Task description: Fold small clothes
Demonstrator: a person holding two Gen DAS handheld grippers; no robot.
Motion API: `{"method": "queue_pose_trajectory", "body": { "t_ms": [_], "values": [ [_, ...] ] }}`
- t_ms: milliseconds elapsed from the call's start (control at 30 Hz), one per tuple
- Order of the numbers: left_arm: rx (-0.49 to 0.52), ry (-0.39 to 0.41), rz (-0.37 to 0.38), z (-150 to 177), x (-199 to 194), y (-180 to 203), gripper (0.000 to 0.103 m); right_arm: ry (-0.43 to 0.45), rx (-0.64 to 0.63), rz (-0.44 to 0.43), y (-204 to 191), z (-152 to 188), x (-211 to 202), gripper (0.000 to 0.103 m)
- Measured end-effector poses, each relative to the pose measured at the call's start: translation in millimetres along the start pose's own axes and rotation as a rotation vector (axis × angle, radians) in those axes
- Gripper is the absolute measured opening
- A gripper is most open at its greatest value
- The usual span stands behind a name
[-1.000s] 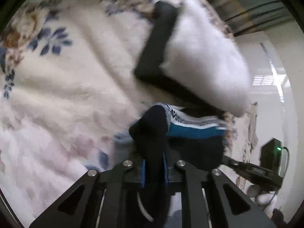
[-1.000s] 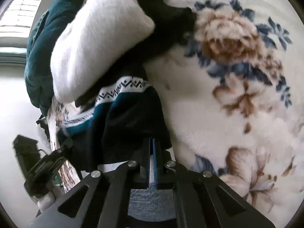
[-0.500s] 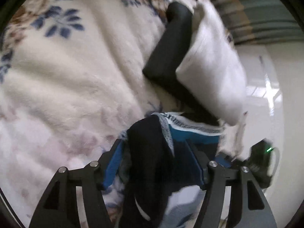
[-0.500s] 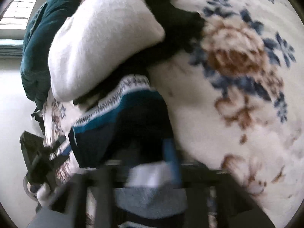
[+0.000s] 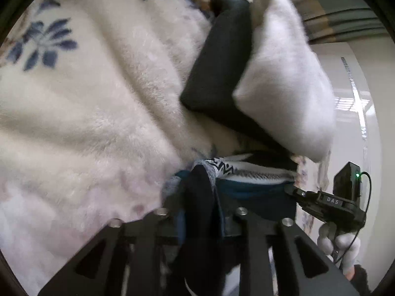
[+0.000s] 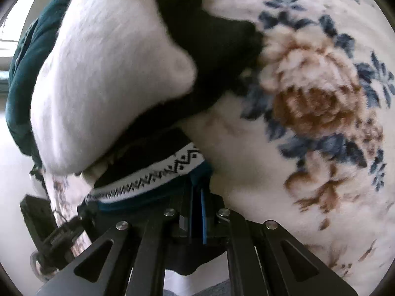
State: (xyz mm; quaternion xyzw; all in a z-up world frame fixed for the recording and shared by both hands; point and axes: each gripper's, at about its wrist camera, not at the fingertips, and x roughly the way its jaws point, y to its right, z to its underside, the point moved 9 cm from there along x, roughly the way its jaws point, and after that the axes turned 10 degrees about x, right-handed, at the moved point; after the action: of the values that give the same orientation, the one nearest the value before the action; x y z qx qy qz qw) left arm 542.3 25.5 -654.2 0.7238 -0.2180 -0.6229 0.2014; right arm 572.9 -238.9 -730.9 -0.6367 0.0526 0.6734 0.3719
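A navy and teal knitted garment [image 5: 246,170] with a white zigzag band lies bunched at the edge of a floral fleece blanket [image 5: 86,123]. My left gripper [image 5: 200,212] is closing, and a dark fold of the garment fills the gap between its pads. In the right wrist view the same garment [image 6: 148,180] shows its zigzag band just ahead of my right gripper [image 6: 197,207], which is shut on the teal edge. The right gripper [image 5: 296,192] also appears in the left wrist view, held by a gloved hand [image 5: 338,244].
A fluffy white garment [image 5: 284,74] lies over a black one [image 5: 219,69] just beyond the knitted piece. A dark teal cloth [image 6: 22,74] sits behind the white one [image 6: 98,74]. The blanket's edge drops to a pale floor [image 5: 353,123] on that side.
Both grippers opened half a second ago and have closed again on the knitted garment. The right gripper has dropped closer to the zigzag band.
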Motion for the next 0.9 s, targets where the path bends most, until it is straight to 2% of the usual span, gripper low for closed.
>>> {"method": "queue_pose_trajectory", "body": {
  "t_ms": [33, 67, 100, 133, 200, 300, 333, 367, 400, 433, 500, 533, 567, 600, 700, 800, 833, 867, 900],
  "values": [
    [0.01, 0.014, 0.005, 5, -11, 5, 0.028, -0.009, -0.003, -0.008, -1, 2, -4, 0.014],
    [0.025, 0.03, 0.004, 14, -24, 8, 0.039, -0.007, -0.018, -0.012, -2, 6, -13, 0.017],
    [0.032, 0.044, 0.002, 26, -37, 11, 0.053, 0.0, -0.045, -0.017, 0, 14, -27, 0.03],
    [0.03, 0.051, 0.001, 38, -44, 14, 0.056, 0.004, -0.057, -0.027, 1, 23, -36, 0.043],
    [0.011, 0.041, 0.03, 69, -52, 22, 0.057, 0.004, -0.07, -0.045, 14, 46, -56, 0.05],
    [-0.052, -0.034, 0.079, 113, -29, 35, 0.057, -0.048, -0.048, -0.032, 49, 93, -64, 0.05],
    [-0.053, -0.058, 0.075, 125, -23, 34, 0.057, -0.065, -0.04, -0.032, 57, 107, -62, 0.052],
    [-0.045, -0.066, 0.034, 135, -14, 32, 0.052, -0.089, -0.033, -0.029, 66, 122, -57, 0.054],
    [-0.04, -0.061, 0.011, 139, -11, 31, 0.029, -0.122, -0.02, -0.024, 79, 141, -48, 0.054],
    [-0.034, -0.051, 0.008, 141, -7, 33, 0.013, -0.14, -0.002, -0.029, 88, 149, -43, 0.054],
    [-0.032, -0.02, -0.007, 138, -14, 32, 0.01, -0.192, 0.068, -0.049, 104, 173, -25, 0.05],
    [-0.024, -0.005, -0.01, 136, -19, 33, 0.01, -0.195, 0.089, -0.069, 107, 179, -22, 0.031],
    [-0.015, 0.009, -0.02, 133, -23, 32, 0.009, -0.186, 0.113, -0.092, 109, 184, -19, 0.015],
    [-0.01, 0.015, -0.023, 131, -27, 28, 0.008, -0.167, 0.12, -0.098, 109, 186, -19, 0.006],
    [-0.019, 0.004, -0.028, 129, -28, 14, 0.006, -0.096, 0.112, -0.062, 115, 185, -25, 0.005],
    [-0.01, -0.019, 0.01, 133, -27, 14, 0.01, -0.107, 0.126, -0.034, 126, 184, -23, 0.005],
    [0.0, -0.025, 0.021, 134, -31, 18, 0.011, -0.121, 0.095, -0.01, 124, 186, -21, 0.006],
    [0.021, -0.039, 0.009, 139, -36, 23, 0.023, -0.139, 0.068, 0.003, 126, 186, -25, 0.006],
    [0.032, -0.048, 0.004, 143, -37, 32, 0.04, -0.158, 0.048, 0.007, 121, 189, -26, 0.008]
  ]
}}
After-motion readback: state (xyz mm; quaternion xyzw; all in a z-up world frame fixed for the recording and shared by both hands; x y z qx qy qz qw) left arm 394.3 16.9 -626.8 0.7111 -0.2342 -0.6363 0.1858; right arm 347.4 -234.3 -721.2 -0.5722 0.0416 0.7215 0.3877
